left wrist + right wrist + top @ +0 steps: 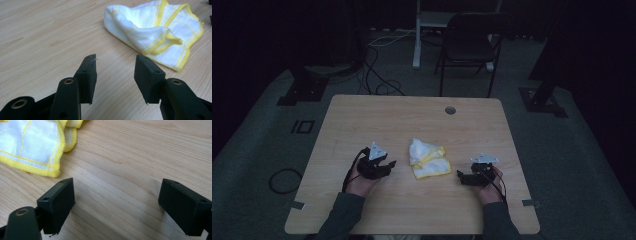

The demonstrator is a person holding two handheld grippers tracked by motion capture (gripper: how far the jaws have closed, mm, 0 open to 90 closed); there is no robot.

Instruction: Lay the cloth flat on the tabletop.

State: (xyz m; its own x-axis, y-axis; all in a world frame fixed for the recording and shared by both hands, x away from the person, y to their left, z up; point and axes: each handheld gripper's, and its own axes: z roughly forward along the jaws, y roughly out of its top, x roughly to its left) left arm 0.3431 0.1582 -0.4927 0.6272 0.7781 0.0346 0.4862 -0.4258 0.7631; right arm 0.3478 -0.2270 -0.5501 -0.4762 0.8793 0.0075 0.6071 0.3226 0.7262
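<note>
A crumpled white cloth with yellow edging (pixel 428 158) lies in the middle of the wooden table (pixel 412 120). My left gripper (pixel 388 166) rests on the table just left of it, open and holding nothing. In the left gripper view the cloth (pixel 155 30) lies ahead and to the right of the left gripper (pixel 115 66). My right gripper (pixel 460 176) sits to the right of the cloth, jaws wide open and empty. In the right gripper view a corner of the cloth (pixel 32 145) is at upper left, beyond the right gripper (pixel 117 191).
A round cable hole (pixel 450 110) sits near the table's far edge. Behind the table stand a dark chair (pixel 469 45) and a white desk leg (pixel 417 35), with cables (pixel 377 75) on the floor. The room around is dim.
</note>
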